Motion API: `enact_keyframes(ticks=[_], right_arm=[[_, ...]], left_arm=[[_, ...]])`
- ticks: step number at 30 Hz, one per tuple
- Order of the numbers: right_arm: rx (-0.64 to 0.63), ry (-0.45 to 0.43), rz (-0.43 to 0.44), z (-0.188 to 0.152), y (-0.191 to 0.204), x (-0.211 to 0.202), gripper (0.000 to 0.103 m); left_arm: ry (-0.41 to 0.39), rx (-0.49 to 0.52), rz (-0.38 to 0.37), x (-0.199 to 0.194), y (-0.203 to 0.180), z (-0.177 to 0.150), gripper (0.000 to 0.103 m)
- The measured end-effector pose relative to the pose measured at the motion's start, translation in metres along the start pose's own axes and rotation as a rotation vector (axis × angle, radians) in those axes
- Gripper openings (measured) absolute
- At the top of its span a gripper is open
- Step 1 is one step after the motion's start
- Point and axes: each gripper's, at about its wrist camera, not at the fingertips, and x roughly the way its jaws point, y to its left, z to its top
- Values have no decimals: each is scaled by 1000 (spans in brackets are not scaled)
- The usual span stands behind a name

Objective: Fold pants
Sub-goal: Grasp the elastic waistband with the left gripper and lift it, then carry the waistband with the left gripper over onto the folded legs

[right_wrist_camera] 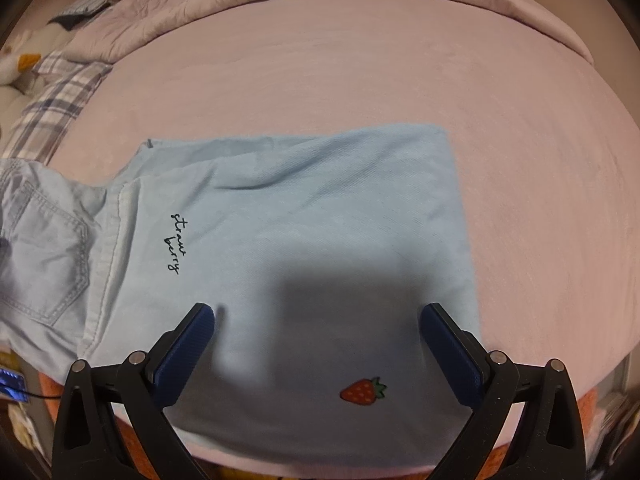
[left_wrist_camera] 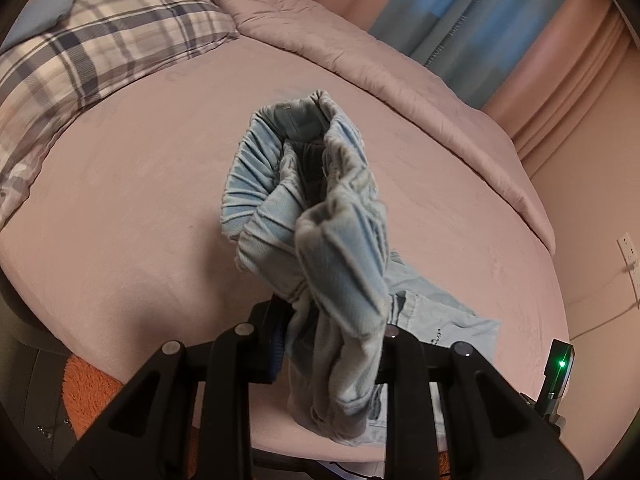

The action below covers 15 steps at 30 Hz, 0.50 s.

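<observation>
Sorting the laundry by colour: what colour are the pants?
Light blue pants, with a red strawberry; clearest in the right wrist view.

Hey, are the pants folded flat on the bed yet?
No. The waistband is bunched and lifted in the left hand-held gripper; only the legs lie flat.

Hidden and cut off, as I see it from both wrist cameras

In my left wrist view the bunched waistband of the pants covers the left gripper pads, so I cannot see where they press the cloth; the plaid pillow runs off the left edge. In my right wrist view the pants' back pocket is clipped at the left edge, the lower hem drops behind the right gripper frame, and its shadow dims the cloth between the fingers.
</observation>
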Motion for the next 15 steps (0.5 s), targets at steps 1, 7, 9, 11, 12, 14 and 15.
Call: enact_keyframes(ticks=[1, 7, 9, 11, 12, 14, 15], right_arm=[[6, -2, 3, -1, -2, -1, 102], [29, -9, 16, -6, -8, -5, 102], [35, -11, 21, -8, -10, -7, 102], [41, -13, 24, -10, -11, -8, 102], [45, -14, 27, -11, -12, -8, 102], [50, -15, 33, -12, -14, -9, 102], [52, -16, 36, -13, -17, -10, 102]], left_arm=[[2, 4, -3, 0, -1, 1, 25], [6, 37, 0, 1, -10, 1, 25], [10, 43, -11, 2, -11, 4, 25], [13, 55, -19, 3, -14, 5, 25], [10, 58, -21, 4, -16, 6, 25], [14, 70, -24, 5, -18, 7, 25], [14, 75, -24, 6, -20, 7, 25]])
